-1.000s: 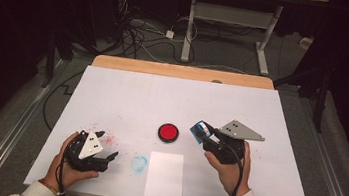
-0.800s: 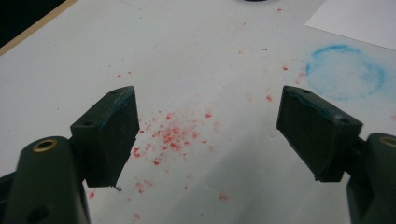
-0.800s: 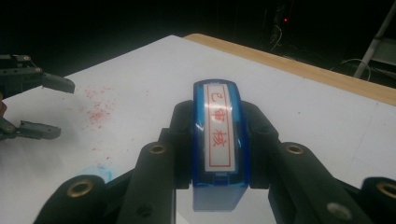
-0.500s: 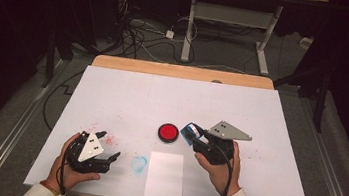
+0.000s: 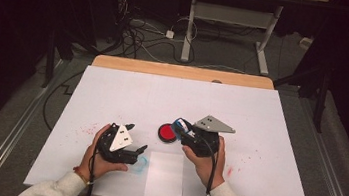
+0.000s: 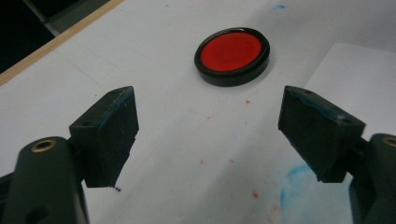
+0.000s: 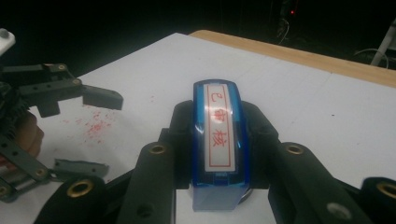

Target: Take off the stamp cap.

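The right gripper (image 5: pixel 179 125) pinches a blue stamp (image 7: pixel 218 140) tight between its jaws. The stamp has a white label with red signs on it. In the high view the stamp's end sits just beside the red ink pad (image 5: pixel 167 132), at about 2 o'clock from it.

The left gripper (image 5: pixel 136 137) has its jaws spread wide, with nothing between them; they have just been opening a little more. It is at about 8 o'clock from the ink pad, above a blue smudge (image 5: pixel 140 165) on the white table (image 5: pixel 172 98). A white sheet of paper (image 5: pixel 165 176) lies at 6 o'clock from the pad.
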The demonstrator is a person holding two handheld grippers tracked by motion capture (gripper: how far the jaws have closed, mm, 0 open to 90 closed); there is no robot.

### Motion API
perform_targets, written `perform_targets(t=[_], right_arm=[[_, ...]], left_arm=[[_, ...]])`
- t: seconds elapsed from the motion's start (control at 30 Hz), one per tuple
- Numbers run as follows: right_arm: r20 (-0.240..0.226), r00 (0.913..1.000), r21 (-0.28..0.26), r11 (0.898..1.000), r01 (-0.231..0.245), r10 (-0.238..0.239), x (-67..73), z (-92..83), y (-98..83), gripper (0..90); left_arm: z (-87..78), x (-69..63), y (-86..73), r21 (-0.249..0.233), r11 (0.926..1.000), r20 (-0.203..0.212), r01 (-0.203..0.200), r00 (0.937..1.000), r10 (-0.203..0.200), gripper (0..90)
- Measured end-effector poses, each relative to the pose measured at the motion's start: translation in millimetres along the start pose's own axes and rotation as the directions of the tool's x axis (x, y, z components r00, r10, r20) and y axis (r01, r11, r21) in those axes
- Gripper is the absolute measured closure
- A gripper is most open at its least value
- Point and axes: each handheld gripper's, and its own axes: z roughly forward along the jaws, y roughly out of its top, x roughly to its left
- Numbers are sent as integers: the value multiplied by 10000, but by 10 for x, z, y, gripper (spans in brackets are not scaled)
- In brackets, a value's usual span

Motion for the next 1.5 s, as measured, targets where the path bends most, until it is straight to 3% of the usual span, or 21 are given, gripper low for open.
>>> perform_targets(t=[0.2, 0.33, 0.5, 0.83, 0.97, 1.23, 1.5], right_arm=[[143, 9995, 53, 9996, -293, 292, -42, 127, 2, 699], [92, 9990, 102, 9989, -449, 449, -10, 178, -18, 699], [-97, 9986, 178, 9985, -524, 525, 37, 194, -39, 699], [-737, 9919, 209, 9945, -1022, 1035, 76, 170, -52, 699], [-777, 9901, 163, 9931, -1162, 1172, 69, 149, -51, 699], [-782, 9896, 206, 9926, -1195, 1208, 79, 141, -57, 699], [-648, 9913, 141, 9934, -1136, 1143, 88, 133, -62, 698]], left_arm=[[254, -114, 156, -26, 9986, 164, -537, 9984, 537, 230], [377, -152, 256, -340, 9987, 66, -373, 9993, 376, 237], [476, -224, 347, -557, 9983, 317, -149, 9994, 167, 268], [448, -287, 415, -843, 9964, 417, -71, 9991, 107, 295], [414, -270, 419, -1060, 9944, 533, -7, 9986, 64, 300], [384, -295, 435, -1209, 9921, 622, -341, 9972, 419, 361], [358, -316, 448, -1317, 9901, 519, -477, 9971, 550, 346]])
